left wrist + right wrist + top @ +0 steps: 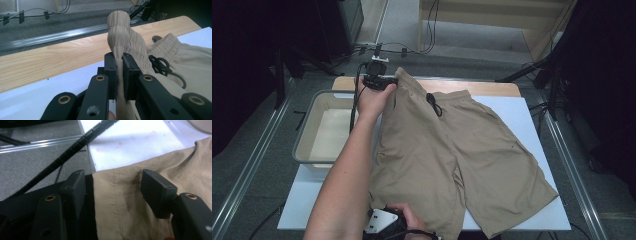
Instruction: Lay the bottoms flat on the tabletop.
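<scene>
Khaki shorts (452, 150) lie spread on the white table sheet (524, 120), waistband at the far side, legs toward the person. My left gripper (120, 67) is shut on the elastic waistband (119, 30) at its far left corner (398, 76) and holds that bunched corner up off the table. A black drawstring (162, 67) lies knotted on the waistband just to the side. At the near edge, my right gripper (115, 185) has its jaws apart on either side of the hem of one leg (117, 202). Cloth lies between the pads without being pinched.
A shallow grey tub (319, 100) stands on the table's left, beside the left forearm. A wooden board (492, 88) runs along the far edge. Metal rails (569, 165) flank the table. A ribbed black cable (70, 150) hangs off the near left edge over grey floor.
</scene>
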A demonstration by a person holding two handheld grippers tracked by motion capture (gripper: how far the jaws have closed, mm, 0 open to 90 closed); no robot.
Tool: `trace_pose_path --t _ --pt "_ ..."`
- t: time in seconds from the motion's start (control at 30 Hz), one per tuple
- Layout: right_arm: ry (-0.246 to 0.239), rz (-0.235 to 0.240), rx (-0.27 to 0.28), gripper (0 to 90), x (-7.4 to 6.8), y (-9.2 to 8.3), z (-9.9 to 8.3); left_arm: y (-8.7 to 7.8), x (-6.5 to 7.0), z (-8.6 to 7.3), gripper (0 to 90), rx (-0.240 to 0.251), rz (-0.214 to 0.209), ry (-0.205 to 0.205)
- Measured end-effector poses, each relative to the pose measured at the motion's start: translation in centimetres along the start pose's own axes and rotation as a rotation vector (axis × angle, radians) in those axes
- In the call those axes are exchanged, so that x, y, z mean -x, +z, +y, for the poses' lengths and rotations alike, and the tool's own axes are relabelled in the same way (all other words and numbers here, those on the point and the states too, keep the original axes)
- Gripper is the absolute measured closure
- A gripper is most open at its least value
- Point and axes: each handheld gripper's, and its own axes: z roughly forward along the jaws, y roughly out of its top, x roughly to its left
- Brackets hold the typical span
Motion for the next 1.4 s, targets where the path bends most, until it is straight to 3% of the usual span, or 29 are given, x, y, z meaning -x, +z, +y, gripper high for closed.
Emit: trace_pose_path --t 0.1,0.27,0.37,0.43,0.57,0.7,0.87,0.97,1.13,1.4 --pt "-0.027 -0.025 -0.004 35.1 -0.3 0.1 0.0 0.1 0.0 -0.1 83.6 -0.008 -0.004 -0.001" --pt "-0.093 -0.111 -0.016 48.8 -0.9 0.2 -0.1 0.0 -0.3 -0.1 83.6 -0.016 -0.011 -0.004" --pt "-0.108 -0.088 -0.01 54.6 -0.8 0.2 -0.1 -0.1 -0.3 -0.1 83.6 -0.015 -0.012 -0.005" --pt "-0.131 -0.057 -0.002 63.0 -0.6 0.0 -0.1 -0.1 -0.4 -0.1 83.6 -0.015 -0.014 -0.006" --pt "-0.077 0.034 -0.006 80.6 0.1 -0.7 -0.1 -0.1 -0.4 -0.1 83.6 -0.015 -0.017 -0.01" --pt "-0.075 0.055 -0.01 83.9 0.3 -1.1 -0.2 0.0 -0.4 -0.1 83.6 -0.015 -0.017 -0.008" --pt "-0.034 0.076 0.073 84.4 0.3 -3.0 0.0 0.0 -0.7 -0.1 83.6 -0.021 -0.018 -0.008" --pt "-0.034 0.075 0.136 84.5 0.3 -4.4 0.5 0.0 -0.7 -0.1 83.6 -0.021 -0.013 -0.007" --pt "-0.008 0.121 0.237 84.6 0.1 -7.3 1.1 -0.3 -0.7 0.0 83.8 -0.014 0.037 0.002" --pt "-0.003 0.113 0.34 84.9 -0.3 -11.6 1.7 -0.7 -0.9 0.1 83.8 -0.023 0.074 0.008"
